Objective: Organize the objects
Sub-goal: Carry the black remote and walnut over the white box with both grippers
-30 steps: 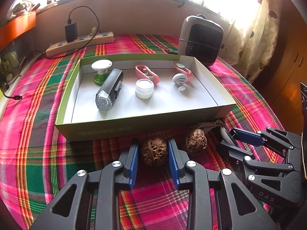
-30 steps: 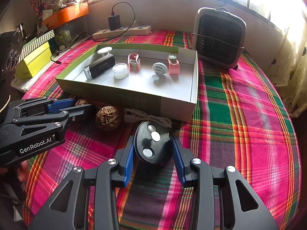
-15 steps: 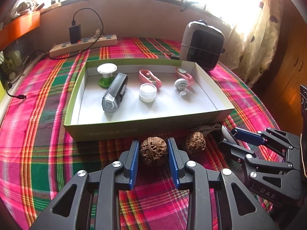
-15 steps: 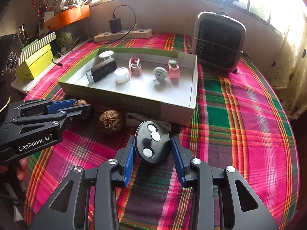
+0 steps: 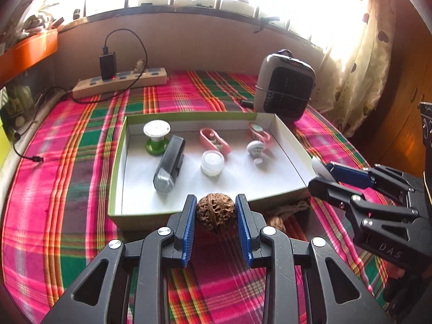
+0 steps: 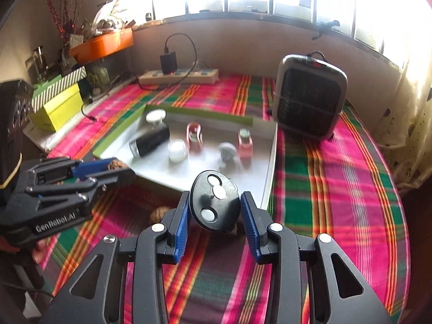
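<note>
My left gripper (image 5: 216, 213) is shut on a brown walnut (image 5: 215, 212) and holds it in the air just before the near wall of the green-rimmed white box (image 5: 135, 216). My right gripper (image 6: 215, 209) is shut on a black oval remote (image 6: 214, 202) with three silver buttons, raised near the box's front right corner (image 6: 266, 189). A second walnut (image 5: 276, 222) lies on the plaid cloth beside a coiled cord (image 5: 293, 206). The box holds a black bike light (image 5: 170, 167), a white jar (image 5: 212, 163), a green-based spool (image 5: 157, 137) and pink clips (image 5: 214, 139).
A grey fan heater (image 5: 284, 89) stands behind the box at the right. A power strip (image 5: 121, 82) with a black charger lies at the back. Yellow-green boxes (image 6: 58, 105) and an orange shelf (image 6: 102, 44) are at the left. A curtain (image 5: 359, 62) hangs at the right.
Both grippers have risen off the cloth, the left with the walnut and the right with the remote, and now look down into the box. The second walnut stayed on the cloth.
</note>
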Available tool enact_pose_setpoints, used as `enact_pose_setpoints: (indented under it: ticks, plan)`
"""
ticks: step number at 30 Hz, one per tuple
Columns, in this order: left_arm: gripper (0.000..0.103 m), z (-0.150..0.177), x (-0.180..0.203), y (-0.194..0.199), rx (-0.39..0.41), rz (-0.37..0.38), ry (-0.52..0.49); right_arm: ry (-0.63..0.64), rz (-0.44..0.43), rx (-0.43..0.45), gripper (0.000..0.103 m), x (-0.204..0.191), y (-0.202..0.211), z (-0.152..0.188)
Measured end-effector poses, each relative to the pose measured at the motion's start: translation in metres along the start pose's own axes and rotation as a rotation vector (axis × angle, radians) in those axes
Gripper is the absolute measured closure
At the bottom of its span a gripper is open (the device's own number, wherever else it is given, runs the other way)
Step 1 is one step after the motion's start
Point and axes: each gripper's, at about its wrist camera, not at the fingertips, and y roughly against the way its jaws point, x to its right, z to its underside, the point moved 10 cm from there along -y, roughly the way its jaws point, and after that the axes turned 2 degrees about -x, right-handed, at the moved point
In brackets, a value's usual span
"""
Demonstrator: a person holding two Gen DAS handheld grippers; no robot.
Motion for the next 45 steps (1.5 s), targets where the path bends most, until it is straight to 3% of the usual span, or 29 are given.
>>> enact_pose_setpoints:
  ticks: [14, 26, 45]
  plan:
    - [0.076, -0.02, -0.016, -0.026, -0.017, -0.01, 0.025, 0.019, -0.02, 0.003, 0.065, 0.005, -0.042, -0.053]
    - [0.076, -0.026, -0.027, -0.047, -0.046, -0.03, 0.019, 0.034, -0.032, -0.073, 0.065, 0.003, -0.089, -0.064]
    - [0.076, -0.024, -0.033, -0.064, -0.079, -0.053, 0.015, 0.051, -0.008, -0.123, 0.065, 0.005, -0.115, -0.069]
